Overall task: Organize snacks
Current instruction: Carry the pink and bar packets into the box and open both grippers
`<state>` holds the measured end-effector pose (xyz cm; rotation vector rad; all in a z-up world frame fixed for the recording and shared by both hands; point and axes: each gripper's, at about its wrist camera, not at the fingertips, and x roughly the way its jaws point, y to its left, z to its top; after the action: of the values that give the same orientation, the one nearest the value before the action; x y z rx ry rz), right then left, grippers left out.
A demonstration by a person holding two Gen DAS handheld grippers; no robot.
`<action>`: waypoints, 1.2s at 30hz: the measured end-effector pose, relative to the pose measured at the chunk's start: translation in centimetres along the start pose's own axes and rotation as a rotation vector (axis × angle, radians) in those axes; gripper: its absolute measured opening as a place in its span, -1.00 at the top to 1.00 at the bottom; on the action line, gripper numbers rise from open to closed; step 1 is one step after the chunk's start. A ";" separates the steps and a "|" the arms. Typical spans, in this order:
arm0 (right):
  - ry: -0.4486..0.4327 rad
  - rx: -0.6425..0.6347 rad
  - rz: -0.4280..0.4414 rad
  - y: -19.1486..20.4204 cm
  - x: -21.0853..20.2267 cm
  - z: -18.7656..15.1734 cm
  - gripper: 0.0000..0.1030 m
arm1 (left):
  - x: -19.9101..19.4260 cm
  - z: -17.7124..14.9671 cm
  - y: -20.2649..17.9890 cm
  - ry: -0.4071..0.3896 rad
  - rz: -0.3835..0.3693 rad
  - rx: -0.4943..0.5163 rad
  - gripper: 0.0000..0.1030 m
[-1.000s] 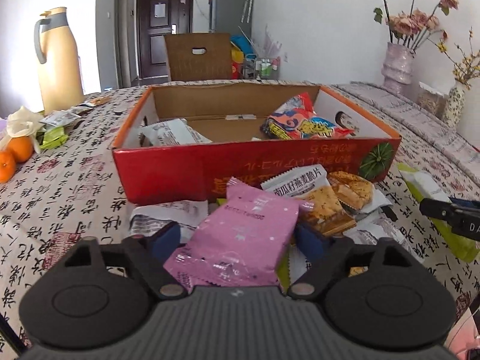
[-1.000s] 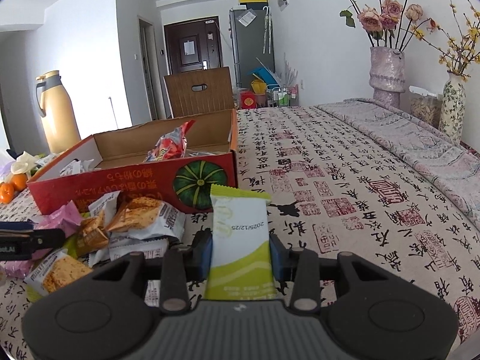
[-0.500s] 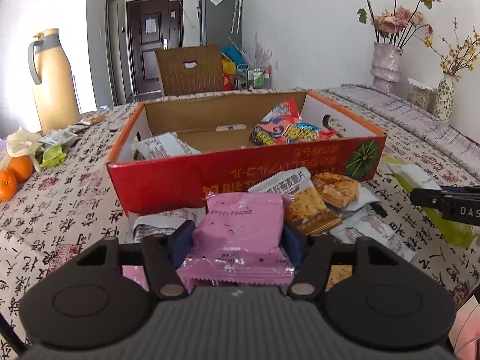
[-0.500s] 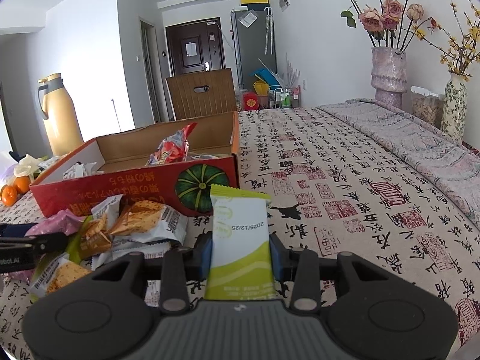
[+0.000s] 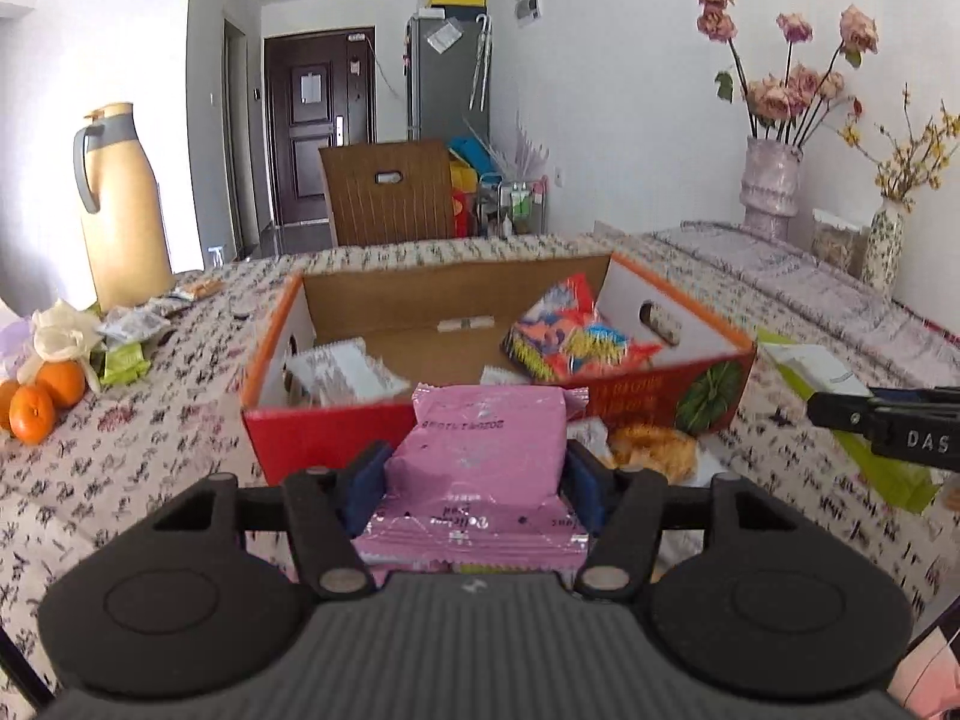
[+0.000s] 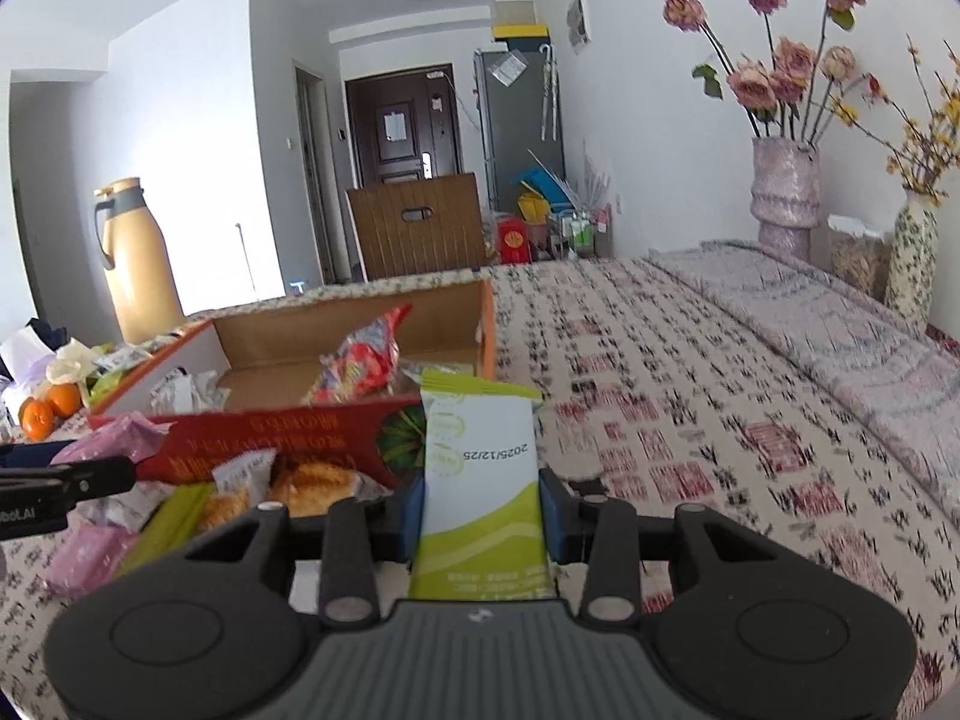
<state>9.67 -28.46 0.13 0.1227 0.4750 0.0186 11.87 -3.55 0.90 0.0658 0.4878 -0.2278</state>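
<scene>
- Patterned tablecloth [image 5: 120, 468] covers the whole surface; going left to right across the left wrist view come the oranges [image 5: 42, 402] at about 9 o'clock, then the red carton [image 5: 336, 438], then the flower vase [image 5: 771, 186] at about 2 o'clock.
- Left gripper [image 5: 474, 468] is clamped on the pink packet [image 5: 486, 450], blue pads pressing both its sides; its jaws were closing within the last second and have now settled on the packet.
- The carton's open top lies dead ahead at 12 o'clock from this gripper, just past the packet's far edge, so I judge the left hand the nearer one for a drop-in.
- Right gripper [image 6: 483, 504] is clenched on the green-and-white packet [image 6: 480, 480], whose long axis runs along the fingers.
- From the right gripper the carton sits at about 10 o'clock, so that hand would have to swing left to reach it.
- Loose snack packets [image 6: 300, 480] lie on the cloth against the carton's near wall, between the two hands.
</scene>
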 end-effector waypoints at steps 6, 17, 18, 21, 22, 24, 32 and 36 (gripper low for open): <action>-0.040 -0.011 0.029 1.2 1.0 2.7 0.27 | 0.3 2.5 0.1 -0.045 0.008 -0.013 -0.21; -0.092 -0.039 0.077 3.6 5.8 8.2 0.27 | 3.5 7.3 1.5 -0.101 0.044 -0.075 -0.21; -0.095 -0.043 0.078 3.8 6.3 8.6 0.27 | 3.9 7.6 1.7 -0.102 0.046 -0.078 -0.21; -0.103 -0.049 0.085 4.7 7.7 9.7 0.27 | 5.3 8.8 2.2 -0.103 0.051 -0.088 -0.21; -0.105 -0.052 0.087 5.0 8.3 10.1 0.27 | 5.7 9.0 2.4 -0.103 0.055 -0.091 -0.21; -0.105 -0.057 0.089 5.4 9.4 10.8 0.27 | 6.7 9.6 2.7 -0.102 0.064 -0.101 -0.21; -0.079 -0.080 0.100 6.5 13.5 11.0 0.27 | 10.4 10.0 4.6 -0.079 0.078 -0.157 -0.21; -0.065 -0.070 0.123 6.5 14.6 10.5 0.27 | 11.5 9.3 5.3 -0.072 0.067 -0.177 -0.21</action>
<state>27.48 -22.55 3.52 0.0830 0.4008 0.1516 27.17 -1.83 3.74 -0.0987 0.4315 -0.1201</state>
